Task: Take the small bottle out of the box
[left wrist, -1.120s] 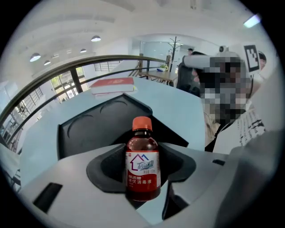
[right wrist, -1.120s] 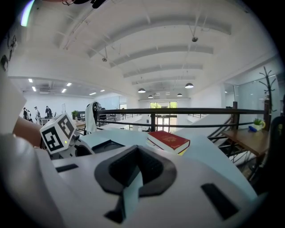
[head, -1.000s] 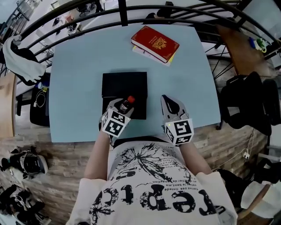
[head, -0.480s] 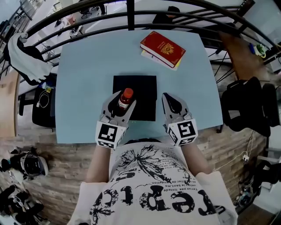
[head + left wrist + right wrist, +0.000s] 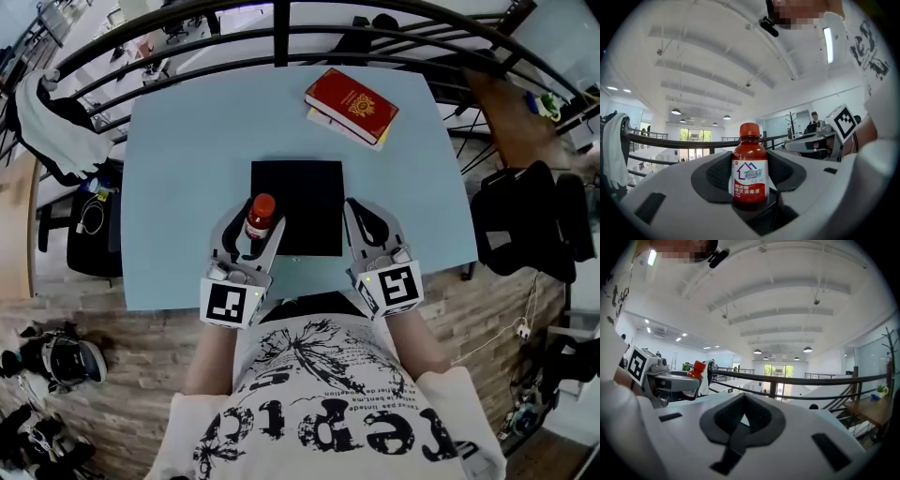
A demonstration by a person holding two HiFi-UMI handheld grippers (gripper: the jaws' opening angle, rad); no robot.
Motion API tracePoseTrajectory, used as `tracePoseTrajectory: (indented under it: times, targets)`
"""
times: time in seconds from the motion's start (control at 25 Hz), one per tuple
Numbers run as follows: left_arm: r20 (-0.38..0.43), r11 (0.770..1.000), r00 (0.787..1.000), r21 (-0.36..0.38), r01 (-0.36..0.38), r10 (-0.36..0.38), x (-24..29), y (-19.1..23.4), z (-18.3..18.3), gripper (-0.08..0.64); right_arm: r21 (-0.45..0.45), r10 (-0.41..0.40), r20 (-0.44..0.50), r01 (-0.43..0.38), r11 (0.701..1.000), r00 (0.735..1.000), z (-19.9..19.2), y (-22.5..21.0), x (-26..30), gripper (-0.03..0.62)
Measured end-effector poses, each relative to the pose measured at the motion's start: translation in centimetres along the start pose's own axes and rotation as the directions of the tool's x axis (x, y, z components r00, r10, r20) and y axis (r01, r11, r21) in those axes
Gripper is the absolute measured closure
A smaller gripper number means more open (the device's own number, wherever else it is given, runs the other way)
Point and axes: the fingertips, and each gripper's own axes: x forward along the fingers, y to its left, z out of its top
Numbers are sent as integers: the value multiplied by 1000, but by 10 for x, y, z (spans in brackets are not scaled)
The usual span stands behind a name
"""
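The small brown bottle (image 5: 260,214) with a red cap and a white label stands upright between the jaws of my left gripper (image 5: 255,225), which is shut on it. It is held above the table, over the left edge of the flat black box (image 5: 302,202). In the left gripper view the bottle (image 5: 749,168) fills the middle, with the pads pressed to both its sides. My right gripper (image 5: 368,216) is shut and empty, just right of the box. From the right gripper view (image 5: 744,401) I see the bottle (image 5: 696,371) at the left.
The light blue table (image 5: 178,178) carries a red book (image 5: 352,101) on a second book at its far right. A dark railing (image 5: 281,28) curves behind the table. A white cloth (image 5: 52,127) hangs at the left, and dark bags (image 5: 530,225) stand at the right.
My left gripper has risen with the bottle and drawn back toward the near left of the box. The right gripper has barely moved.
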Motion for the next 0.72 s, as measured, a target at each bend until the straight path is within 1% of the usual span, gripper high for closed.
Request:
tracePoseTrajectory:
  times: [0.36, 0.64, 0.72]
  targets:
    - [-3, 1000, 1000, 16, 0, 0, -13, 7, 1, 328, -15, -20, -5, 20, 1000, 1000, -2, 15, -1, 583]
    - [-8, 999, 1000, 34, 12, -11, -17, 4, 6, 328, 1, -30, 14, 30, 1000, 999, 3, 19, -3, 583]
    - [-6, 999, 1000, 28, 18, -18, -18, 3, 7, 328, -2, -30, 17, 30, 1000, 999, 5, 21, -5, 583]
